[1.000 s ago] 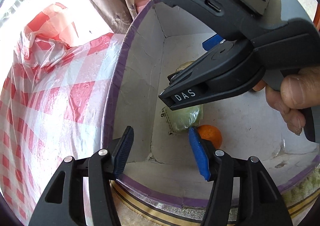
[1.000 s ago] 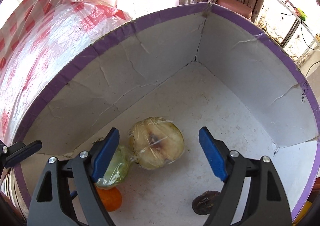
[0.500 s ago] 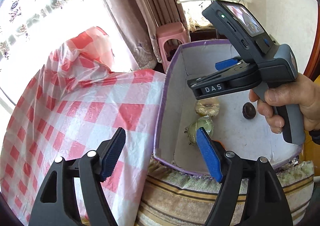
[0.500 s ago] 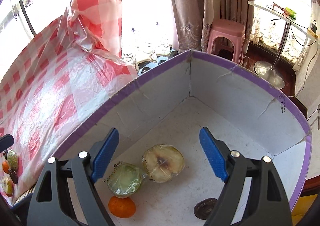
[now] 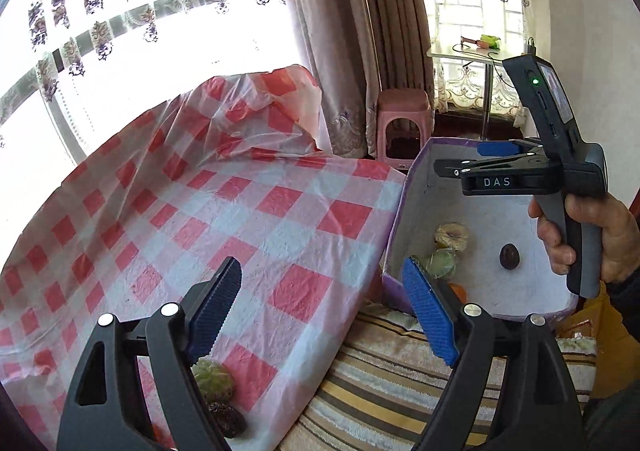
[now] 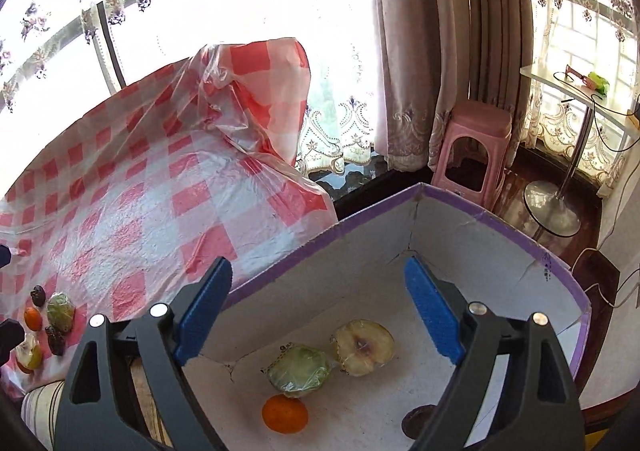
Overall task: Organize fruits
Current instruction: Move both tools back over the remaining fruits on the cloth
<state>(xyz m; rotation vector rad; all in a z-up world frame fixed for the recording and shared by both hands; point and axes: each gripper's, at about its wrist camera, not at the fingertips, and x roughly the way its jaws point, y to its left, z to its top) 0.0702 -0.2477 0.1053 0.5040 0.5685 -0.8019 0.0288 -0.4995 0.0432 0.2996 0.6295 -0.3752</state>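
Observation:
A white box with a purple rim [image 6: 500, 227] holds a wrapped apple half [image 6: 362, 347], a wrapped green fruit [image 6: 300, 371], an orange [image 6: 285, 413] and a dark fruit [image 6: 418, 419]. My right gripper [image 6: 320, 315] hangs above the box, its jaws opening with nothing between them. My left gripper [image 5: 322, 311] is over the table edge beside the box [image 5: 404, 211], its jaws also opening and empty. More fruits lie on the checked cloth: a green one [image 5: 212, 381] and a dark one [image 5: 228, 417] under the left finger. The right gripper [image 5: 460, 159] shows in a hand at right.
The red-checked tablecloth [image 5: 240, 211] covers the table and bunches up at the far side. The box sits on a striped cushion [image 5: 400, 383]. A pink stool [image 6: 476, 147], curtains and a small white table [image 6: 580, 87] stand beyond.
Both grippers have risen out of the box and drawn back. The left one swung left over the cloth and its jaws widened. The fruits in the box stayed put.

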